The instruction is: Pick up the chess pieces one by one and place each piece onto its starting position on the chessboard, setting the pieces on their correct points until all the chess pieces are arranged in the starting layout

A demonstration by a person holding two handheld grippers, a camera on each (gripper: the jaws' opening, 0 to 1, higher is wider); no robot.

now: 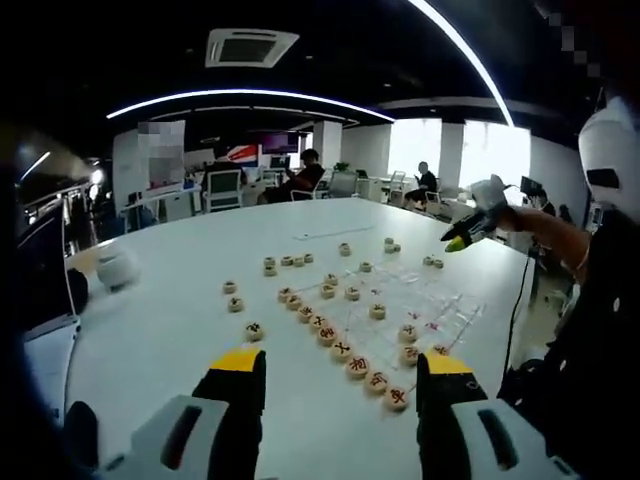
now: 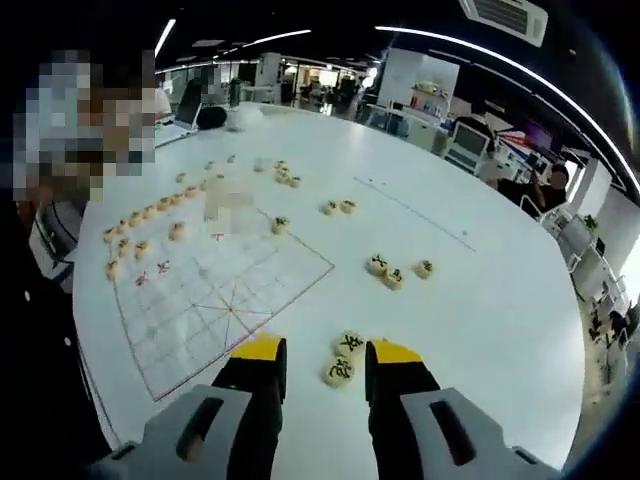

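Note:
The chessboard (image 2: 225, 295) is a thin sheet with red lines on the white table (image 2: 480, 300). A row of round wooden pieces (image 2: 140, 225) lines its far left edge, and one piece (image 2: 280, 225) stands on the grid. Loose pieces (image 2: 394, 272) lie off the board to the right. My right gripper (image 2: 328, 352) is open, and two black-marked pieces (image 2: 343, 358) show between its jaws on the table. My left gripper (image 1: 342, 365) is open and empty, just short of the row of red-marked pieces (image 1: 345, 350). The right gripper (image 1: 468, 228) hovers above the board's far side (image 1: 430, 300).
More loose pieces (image 1: 287, 262) are scattered beyond the board. A white rounded object (image 1: 118, 268) sits near the table's left edge beside a dark screen (image 1: 40, 270). People sit at desks (image 1: 300, 180) at the back. The person's arm (image 1: 545, 235) reaches in from the right.

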